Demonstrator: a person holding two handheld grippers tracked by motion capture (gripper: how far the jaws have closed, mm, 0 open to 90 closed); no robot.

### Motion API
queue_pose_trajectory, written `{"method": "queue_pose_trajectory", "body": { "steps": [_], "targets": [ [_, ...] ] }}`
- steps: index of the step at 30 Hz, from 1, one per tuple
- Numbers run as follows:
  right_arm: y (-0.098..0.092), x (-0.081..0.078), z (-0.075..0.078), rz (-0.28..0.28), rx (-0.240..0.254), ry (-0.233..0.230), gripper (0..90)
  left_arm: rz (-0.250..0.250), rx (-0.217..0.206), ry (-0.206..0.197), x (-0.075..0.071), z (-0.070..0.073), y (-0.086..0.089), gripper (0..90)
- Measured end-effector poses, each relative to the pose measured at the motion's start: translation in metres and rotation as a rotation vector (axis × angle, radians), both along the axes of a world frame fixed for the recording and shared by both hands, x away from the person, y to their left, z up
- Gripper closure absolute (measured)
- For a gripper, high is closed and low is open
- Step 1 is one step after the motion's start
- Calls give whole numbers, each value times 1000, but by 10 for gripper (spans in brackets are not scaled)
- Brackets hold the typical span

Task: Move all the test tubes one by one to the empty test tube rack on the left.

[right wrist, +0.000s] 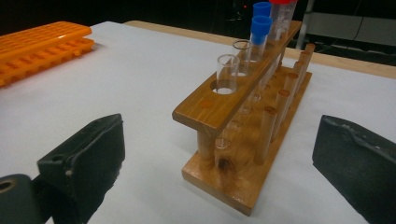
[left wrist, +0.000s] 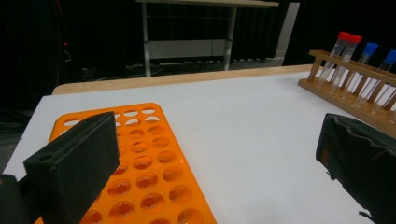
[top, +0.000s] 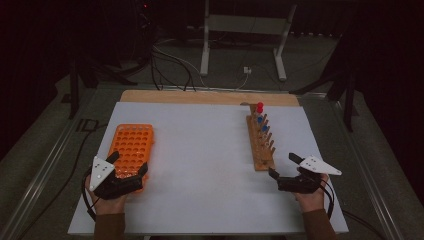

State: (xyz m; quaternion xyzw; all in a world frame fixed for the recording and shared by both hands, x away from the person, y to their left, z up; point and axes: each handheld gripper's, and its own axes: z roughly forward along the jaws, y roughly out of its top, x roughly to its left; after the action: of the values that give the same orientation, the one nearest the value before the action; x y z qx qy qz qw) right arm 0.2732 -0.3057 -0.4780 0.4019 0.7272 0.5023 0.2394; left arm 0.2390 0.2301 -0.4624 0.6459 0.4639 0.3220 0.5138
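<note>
Hovering my right gripper point(top: 282, 166), jaws wide and empty, near the wooden rack point(right wrist: 243, 121); left gripper point(top: 129, 163) likewise spread over the orange tray point(top: 131, 145); I'm judging a square approach to the nearest tube point(right wrist: 227, 74) best.

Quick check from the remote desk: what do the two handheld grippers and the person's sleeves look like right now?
Both the left gripper and the right gripper are black, with two blocky padded jaws. Each carries a pale grey three-cornered plate dotted with small marks, and a black cable loops from each by the wrist. The sleeves are brown.
</note>
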Motion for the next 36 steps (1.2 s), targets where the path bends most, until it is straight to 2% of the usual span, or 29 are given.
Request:
{"method": "queue_pose_trajectory", "body": {
  "steps": [13,16,20,21,22,23,24,27,32,33,34,35,36],
  "targets": [
    [-2,-1,6,-4,32,16,45,35,21,-11,-3,1,-4,4],
    [1,1,14,1,22,14,61,35,27,-6,-2,0,-5,3],
    [6,8,23,8,-25,15,98,32,34,7,1,-2,-8,3],
    [8,14,26,15,-40,26,151,30,35,5,1,-2,-9,3],
    [10,18,28,5,-48,45,165,29,38,5,1,-2,-9,3],
    [10,18,28,5,-48,45,165,27,36,3,1,-2,-10,3],
    [12,27,29,6,-48,58,193,28,36,1,2,-2,-10,3],
    [16,35,28,6,-72,63,250,25,37,4,2,-2,-11,3],
    [22,48,26,24,-101,63,463,24,42,1,1,-1,-11,3],
    [25,51,26,21,-125,67,554,26,42,0,1,-1,-11,3],
    [25,51,26,21,-125,67,554,28,39,-1,1,-1,-11,3],
    [26,55,25,25,-145,67,628,28,38,-2,1,-1,-11,3],
    [28,56,24,20,-162,67,650,29,36,0,1,-1,-11,3]
  ]
}}
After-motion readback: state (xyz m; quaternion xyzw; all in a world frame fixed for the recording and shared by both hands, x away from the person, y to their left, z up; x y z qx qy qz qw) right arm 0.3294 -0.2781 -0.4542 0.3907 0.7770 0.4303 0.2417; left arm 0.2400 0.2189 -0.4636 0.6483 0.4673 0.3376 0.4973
